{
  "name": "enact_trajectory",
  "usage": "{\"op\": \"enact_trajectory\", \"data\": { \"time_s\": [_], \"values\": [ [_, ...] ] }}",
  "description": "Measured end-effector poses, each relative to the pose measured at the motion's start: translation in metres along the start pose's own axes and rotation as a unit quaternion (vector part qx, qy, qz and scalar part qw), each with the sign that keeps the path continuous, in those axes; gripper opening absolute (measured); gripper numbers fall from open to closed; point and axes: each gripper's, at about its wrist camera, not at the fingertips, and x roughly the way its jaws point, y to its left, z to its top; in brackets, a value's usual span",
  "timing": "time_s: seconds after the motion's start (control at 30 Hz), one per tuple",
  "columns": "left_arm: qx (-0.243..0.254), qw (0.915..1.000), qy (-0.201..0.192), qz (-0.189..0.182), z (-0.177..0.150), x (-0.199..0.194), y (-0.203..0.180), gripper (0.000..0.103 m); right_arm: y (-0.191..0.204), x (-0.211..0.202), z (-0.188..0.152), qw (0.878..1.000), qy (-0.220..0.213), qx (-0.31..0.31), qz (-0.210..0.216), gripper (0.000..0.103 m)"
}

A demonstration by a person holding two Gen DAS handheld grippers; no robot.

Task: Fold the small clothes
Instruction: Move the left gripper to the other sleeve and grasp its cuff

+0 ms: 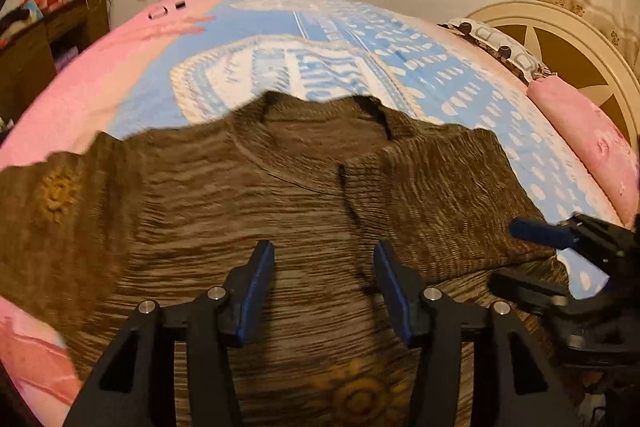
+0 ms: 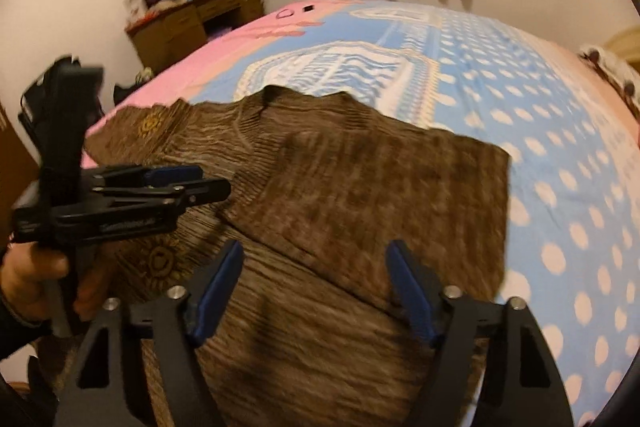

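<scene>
A brown ribbed sweater point(image 1: 248, 195) with yellow sun motifs lies partly folded on the bed point(image 1: 460, 95); both hand-held grippers, left point(image 1: 324, 291) and right point(image 2: 316, 291), hover released, jaws empty.

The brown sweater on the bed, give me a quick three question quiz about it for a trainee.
1. True or false: the left claw is clamped on the brown sweater.
2. What does the sweater lie on? A) a wooden desk B) a bed cover in blue, white and pink C) a bare floor
3. Fill in: one side of the sweater is already ____ over the body.

Key:
1. False; its blue pads stand apart above the fabric, with nothing pinched. The right claw is likewise open.
2. B
3. folded
</scene>
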Motion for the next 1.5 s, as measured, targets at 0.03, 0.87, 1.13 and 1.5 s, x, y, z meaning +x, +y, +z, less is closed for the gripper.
{"op": "enact_trajectory", "data": {
  "time_s": [0.03, 0.87, 1.13, 1.5],
  "values": [
    [0.0, 1.0, -0.003, 0.004, 0.0, -0.003, 0.004, 0.053, 0.005, 0.007, 0.001, 1.0, 0.007, -0.009, -0.004, 0.067],
    [-0.151, 0.9712, -0.038, 0.18, -0.044, -0.092, 0.222, 0.054, 0.024, 0.041, -0.019, 0.998, 0.016, -0.035, -0.042, 0.063],
    [-0.26, 0.9431, -0.052, 0.201, -0.056, -0.099, 0.283, 0.054, 0.025, 0.042, -0.02, 0.998, 0.015, -0.037, -0.046, 0.064],
    [-0.306, 0.9293, -0.077, 0.192, -0.044, -0.091, 0.313, 0.054, 0.025, 0.042, -0.02, 0.998, 0.014, -0.039, -0.048, 0.066]
  ]
}}
